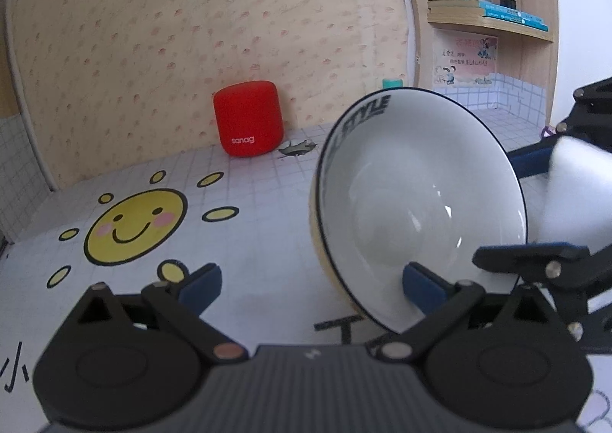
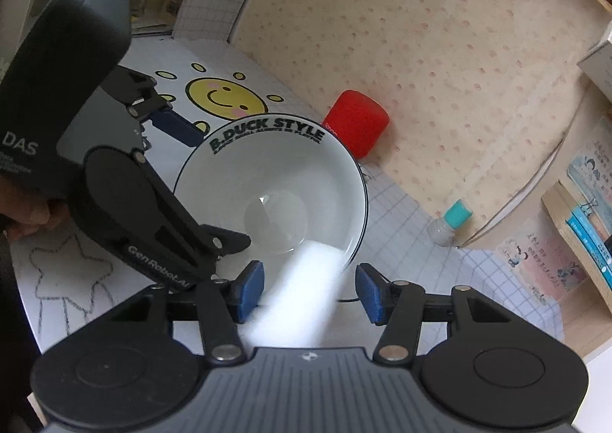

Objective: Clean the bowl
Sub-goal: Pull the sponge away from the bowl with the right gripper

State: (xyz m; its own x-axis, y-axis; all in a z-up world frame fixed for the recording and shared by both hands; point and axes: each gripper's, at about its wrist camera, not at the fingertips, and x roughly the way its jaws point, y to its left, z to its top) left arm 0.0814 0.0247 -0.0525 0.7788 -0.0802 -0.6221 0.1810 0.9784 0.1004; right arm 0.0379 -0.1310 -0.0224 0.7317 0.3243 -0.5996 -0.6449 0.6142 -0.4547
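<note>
We hold the bowl (image 1: 417,203) tipped up on its edge above the bench (image 1: 248,241), its white inside turned toward both cameras and its dark rim lettered "B.DUCK STYLE". The left gripper (image 1: 311,284) stands with its jaws far apart. Its one blue pad lies inside the bowl against the lower wall near the rim, while the other pad hangs free over the bench on the side of the sun drawing (image 1: 134,226). The bowl's wall does not sit between two closing pads, so we cannot tell from these views how firmly that pad bears on it, or what else props the bowl.

The right gripper (image 2: 310,291) is about half open and has a blurred white cloth or paper (image 2: 302,291) between its blue pads. The white strip runs forward from the jaws, over the near rim and into the bowl, ending close to the bottom. Whether the pads actually press on it is not clear, as the strip is smeared and looks narrower than the gap. In the left wrist view the same white strip (image 1: 573,188) comes in from the right, behind the bowl's rim.

A red speaker (image 1: 248,123) stands at the bench's back edge against the wall, well apart from the bowl. A small teal-capped bottle (image 2: 451,222) stands near the back corner by the shelves.
</note>
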